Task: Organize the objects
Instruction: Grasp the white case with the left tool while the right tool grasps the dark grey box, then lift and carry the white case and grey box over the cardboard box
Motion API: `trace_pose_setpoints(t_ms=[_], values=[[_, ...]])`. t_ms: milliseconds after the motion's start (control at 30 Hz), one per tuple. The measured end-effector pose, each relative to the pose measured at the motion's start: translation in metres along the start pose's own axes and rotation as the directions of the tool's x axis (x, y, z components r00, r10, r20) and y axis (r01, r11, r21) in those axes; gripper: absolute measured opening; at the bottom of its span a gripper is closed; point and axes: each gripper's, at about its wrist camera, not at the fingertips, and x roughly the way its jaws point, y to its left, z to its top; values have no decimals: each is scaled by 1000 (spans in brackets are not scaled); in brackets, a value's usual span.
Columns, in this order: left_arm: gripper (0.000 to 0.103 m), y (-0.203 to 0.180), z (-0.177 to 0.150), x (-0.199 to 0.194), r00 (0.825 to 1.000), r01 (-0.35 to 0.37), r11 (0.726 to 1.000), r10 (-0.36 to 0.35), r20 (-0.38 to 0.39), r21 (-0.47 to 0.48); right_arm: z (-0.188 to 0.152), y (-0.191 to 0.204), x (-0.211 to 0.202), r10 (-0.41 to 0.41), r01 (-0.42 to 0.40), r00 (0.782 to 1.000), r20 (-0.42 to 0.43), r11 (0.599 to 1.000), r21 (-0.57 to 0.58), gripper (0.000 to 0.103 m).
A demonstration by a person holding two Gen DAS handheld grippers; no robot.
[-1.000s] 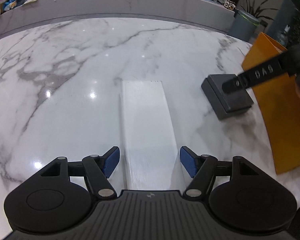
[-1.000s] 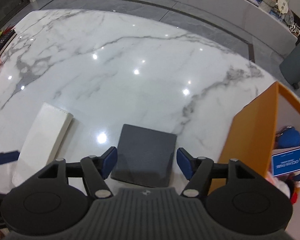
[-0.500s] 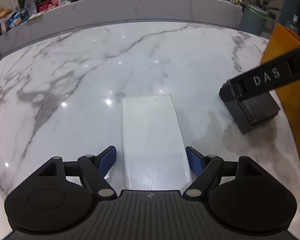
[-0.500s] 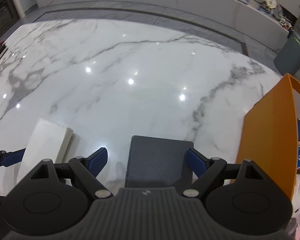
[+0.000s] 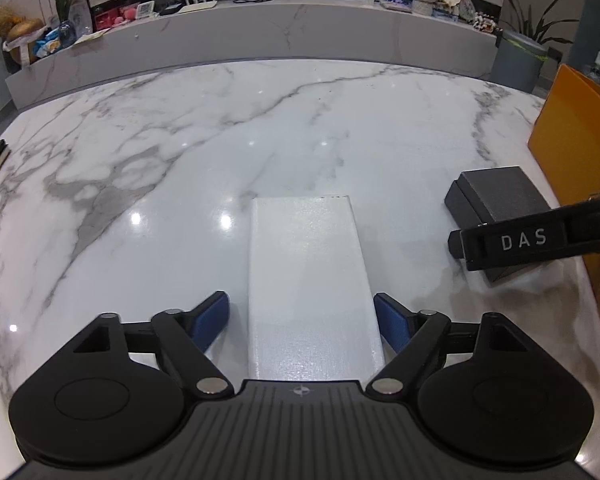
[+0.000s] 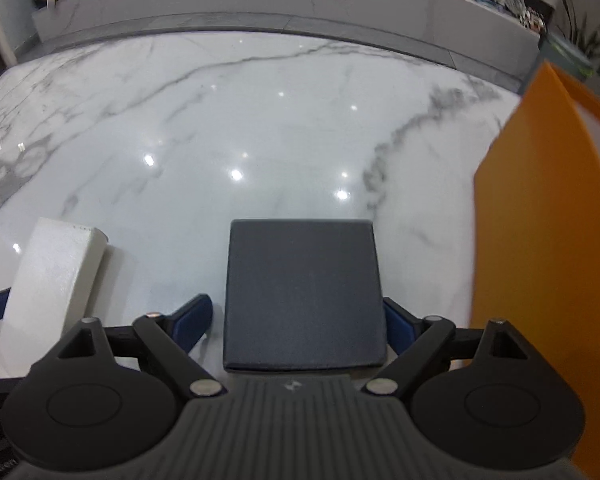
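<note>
White block [image 5: 312, 280] between wide-open left gripper [image 5: 302, 318]; dark block [image 6: 303, 296] between just-widened right gripper [image 6: 298, 320], both ungripped.

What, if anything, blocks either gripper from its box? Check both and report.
Nothing visible does. The left gripper has just been opening, and the white box lies flat between its pads, untouched. The right gripper has also been opening and straddles the dark box. Only bare table surrounds both boxes.

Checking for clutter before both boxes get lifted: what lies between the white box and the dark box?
Only bare marble table separates the white box from the dark box, seen in the right wrist view.
</note>
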Motion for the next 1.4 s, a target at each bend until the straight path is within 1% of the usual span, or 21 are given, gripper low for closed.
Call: trace_pose_setpoints(t_ms=[33, 167, 233, 333, 367, 400, 433, 467, 500, 567, 600, 767, 867, 967, 1167, 1233, 1300, 1400], values=[[100, -2, 0, 0, 1000, 0, 1000, 0, -2, 18, -3, -1, 0, 0, 0, 1000, 22, 1000, 0, 93], [100, -2, 5, 2, 999, -9, 1000, 8, -38, -9, -12, -1, -2, 1, -1, 996, 87, 1000, -6, 96], [100, -2, 6, 3, 998, -19, 1000, 18, -54, -16, -14, -1, -3, 2, -1, 995, 105, 1000, -12, 95], [96, -3, 4, 1, 999, -25, 999, 24, -49, -23, -18, -1, -4, 3, -1, 991, 132, 1000, -17, 95], [92, -4, 3, 0, 999, -24, 999, 23, -43, -22, -19, 0, -3, 0, 2, 990, 143, 1000, -15, 94], [84, -5, 2, -2, 999, -22, 1000, 22, -36, -18, -20, 0, -4, 0, 2, 988, 153, 1000, -14, 94], [80, -6, 1, -4, 999, -20, 1000, 19, -29, -14, -22, 0, -4, -2, 3, 987, 163, 1000, -11, 92], [72, -7, 0, -6, 1000, -16, 1000, 16, -25, -14, -24, 0, -5, -8, 9, 984, 175, 1000, -4, 90], [71, -7, -1, -8, 1000, -18, 1000, 18, -23, -20, -25, 0, -6, -11, 12, 982, 187, 1000, -2, 87], [71, -8, -4, -9, 1000, -15, 1000, 15, -16, -19, -29, 1, -9, -12, 15, 978, 208, 1000, -10, 79], [70, -7, -5, -10, 1000, -14, 1000, 13, -13, -20, -31, 3, -10, -11, 16, 976, 220, 1000, -19, 77], [70, -7, -12, -16, 1000, -6, 1000, 6, -15, -17, -42, 3, -13, -30, 33, 966, 257, 999, -8, 77], [70, -6, -16, -19, 1000, 6, 1000, -6, -14, -19, -45, 3, -15, -32, 30, 967, 253, 999, 11, 76], [70, -4, -21, -25, 999, 42, 998, -43, -5, -42, -49, 3, -19, -30, 24, 970, 240, 999, 27, 76], [70, -5, -31, -35, 998, 70, 997, -70, 0, -39, -72, 2, -34, -27, 13, 969, 247, 998, 57, 76], [70, -4, -31, -41, 997, 76, 996, -76, 16, -40, -79, 1, -41, -24, 6, 967, 254, 997, 73, 76], [70, -4, -29, -50, 995, 87, 995, -84, 53, -49, -83, 0, -50, -22, 0, 963, 267, 997, 83, 76], [70, -6, -22, -63, 993, 83, 996, -79, 82, -41, -86, 0, -66, -19, -9, 955, 297, 996, 93, 76]])
